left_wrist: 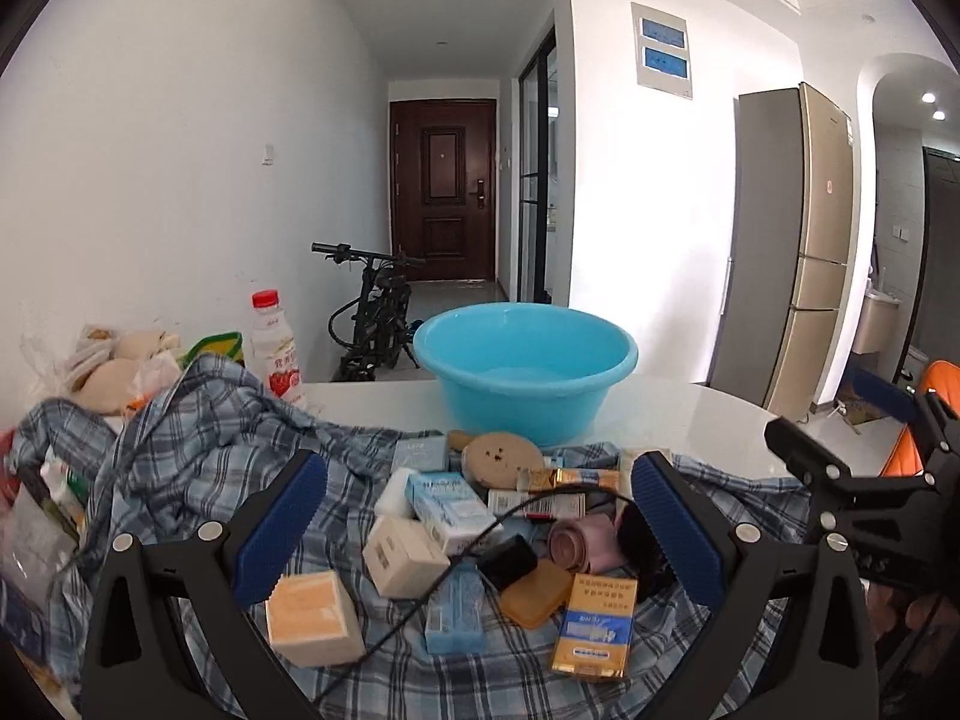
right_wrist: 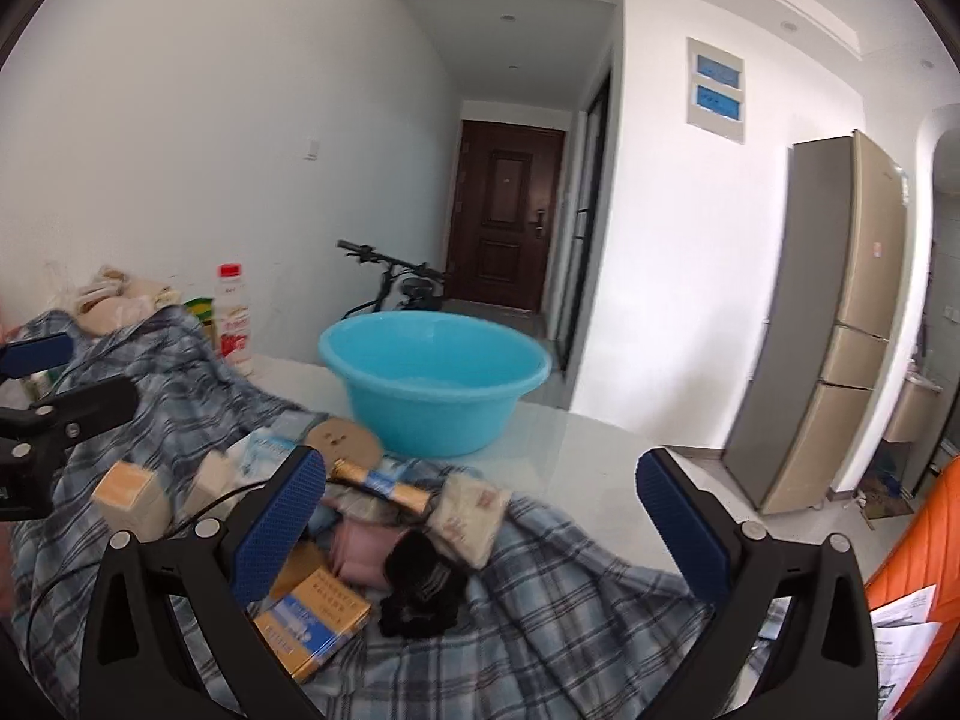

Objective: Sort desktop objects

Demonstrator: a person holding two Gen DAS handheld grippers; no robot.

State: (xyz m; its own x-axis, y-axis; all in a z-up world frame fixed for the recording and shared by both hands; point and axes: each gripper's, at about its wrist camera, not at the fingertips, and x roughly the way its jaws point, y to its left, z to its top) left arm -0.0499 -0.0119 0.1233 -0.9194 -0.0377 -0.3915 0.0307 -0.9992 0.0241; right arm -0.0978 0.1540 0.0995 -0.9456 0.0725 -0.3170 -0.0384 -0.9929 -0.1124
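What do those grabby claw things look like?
Each hand-held gripper, left and right, is a black plastic frame shaped like a wide V. Both have two fingers tipped with blue pads covered in tiny bumps. Round silver screws sit at the joints. No sleeves or markings show.

Both wrist views low, close, facing basin, right perhaps slightly blurred
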